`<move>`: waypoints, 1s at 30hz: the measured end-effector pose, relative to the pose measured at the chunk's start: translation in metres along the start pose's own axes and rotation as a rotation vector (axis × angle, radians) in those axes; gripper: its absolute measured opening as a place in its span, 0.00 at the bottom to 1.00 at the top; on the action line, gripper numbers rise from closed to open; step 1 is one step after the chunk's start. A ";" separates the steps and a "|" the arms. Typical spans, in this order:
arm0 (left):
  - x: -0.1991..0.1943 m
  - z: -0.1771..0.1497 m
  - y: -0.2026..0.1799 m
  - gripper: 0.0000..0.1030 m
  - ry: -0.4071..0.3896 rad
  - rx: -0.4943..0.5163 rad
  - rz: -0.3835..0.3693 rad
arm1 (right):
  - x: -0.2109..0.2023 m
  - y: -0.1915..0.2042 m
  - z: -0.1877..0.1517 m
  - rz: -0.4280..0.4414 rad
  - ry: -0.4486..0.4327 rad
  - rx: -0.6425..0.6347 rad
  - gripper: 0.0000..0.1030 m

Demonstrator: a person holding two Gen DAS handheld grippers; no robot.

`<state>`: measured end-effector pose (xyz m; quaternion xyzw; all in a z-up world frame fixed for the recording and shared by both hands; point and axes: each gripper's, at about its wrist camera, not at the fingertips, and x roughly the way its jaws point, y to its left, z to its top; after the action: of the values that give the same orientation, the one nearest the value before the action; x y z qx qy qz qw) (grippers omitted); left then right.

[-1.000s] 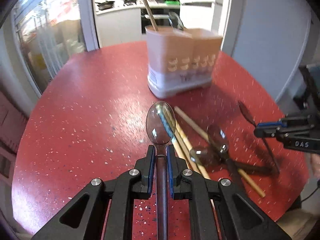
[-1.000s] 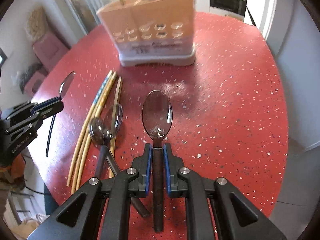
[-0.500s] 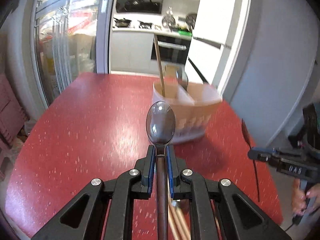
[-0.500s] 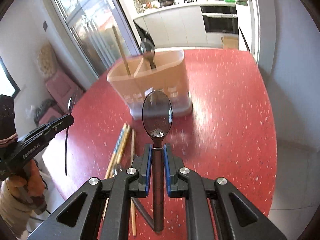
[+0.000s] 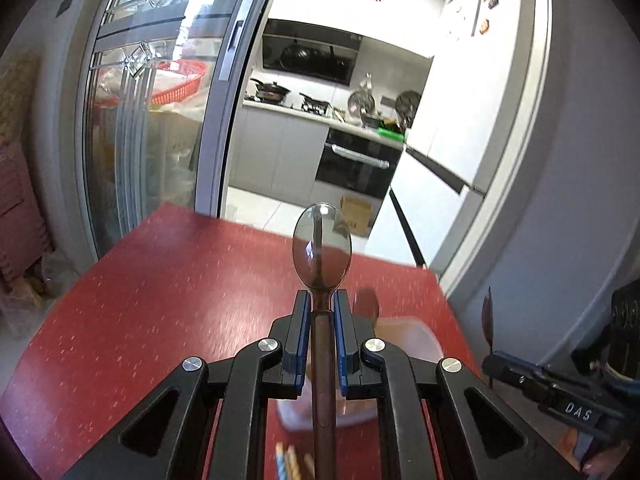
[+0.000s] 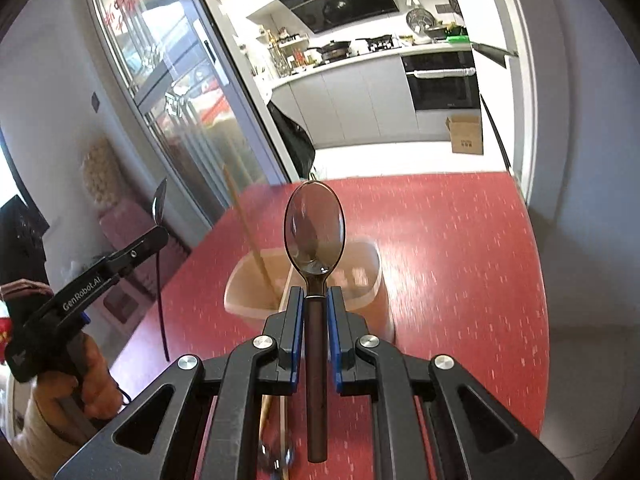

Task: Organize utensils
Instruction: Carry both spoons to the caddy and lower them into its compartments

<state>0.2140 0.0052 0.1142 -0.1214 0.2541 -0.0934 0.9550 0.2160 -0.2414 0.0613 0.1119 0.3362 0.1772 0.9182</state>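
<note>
Glossy mirror-bowled spoon (image 6: 314, 232) with matt brown handle, speckled red table (image 6: 460, 248), translucent plastic caddy (image 6: 372, 276), wooden chopstick (image 6: 248, 232).

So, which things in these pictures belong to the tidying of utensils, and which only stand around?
Belonging to the job:
- spoon in the left tool
- spoon in the right tool
- beige utensil holder, a wooden stick standing in it
- chopsticks on the red table

Standing around:
- cardboard box
- oven
- red basket
</note>
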 end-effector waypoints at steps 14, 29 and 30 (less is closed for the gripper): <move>0.062 0.014 -0.007 0.39 -0.141 -0.030 0.036 | 0.065 -0.005 0.057 0.018 -0.118 -0.023 0.12; 0.078 -0.035 -0.023 0.39 -0.227 0.083 0.093 | 0.107 -0.007 0.017 -0.063 -0.184 -0.202 0.12; 0.078 -0.037 -0.023 0.39 -0.224 0.088 0.093 | 0.107 -0.007 0.014 -0.065 -0.181 -0.215 0.12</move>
<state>0.2585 -0.0425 0.0534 -0.0771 0.1467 -0.0456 0.9851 0.3034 -0.2059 0.0076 0.0175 0.2345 0.1716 0.9567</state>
